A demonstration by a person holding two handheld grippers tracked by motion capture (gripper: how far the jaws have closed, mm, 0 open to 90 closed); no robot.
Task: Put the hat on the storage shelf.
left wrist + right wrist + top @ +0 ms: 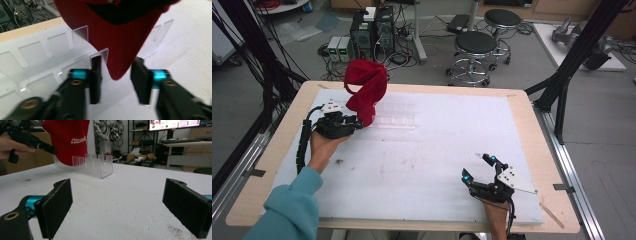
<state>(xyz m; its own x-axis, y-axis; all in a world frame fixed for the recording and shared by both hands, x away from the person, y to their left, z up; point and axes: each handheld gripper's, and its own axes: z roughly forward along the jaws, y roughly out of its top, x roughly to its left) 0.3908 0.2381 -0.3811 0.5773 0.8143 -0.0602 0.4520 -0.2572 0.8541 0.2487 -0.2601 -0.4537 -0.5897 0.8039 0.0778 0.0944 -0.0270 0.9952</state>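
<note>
A red cap (367, 90) stands propped on a clear acrylic slotted rack (399, 116) at the far left of the white board. My left gripper (359, 123) sits at the cap's lower edge. In the left gripper view its jaws (116, 72) stand apart, with the tip of the cap (117, 37) hanging between the pads and touching neither. The rack (37, 55) lies just behind. My right gripper (477, 167) rests near the front right, open wide with nothing between its pads (117, 205). The right gripper view looks across at the cap (67, 140) and rack (100, 166).
A white foam board (437, 150) covers the wooden table (257, 190). Black frame posts (562, 85) rise at both sides. Stools (474, 50) and computer boxes (372, 30) stand on the floor beyond the far edge.
</note>
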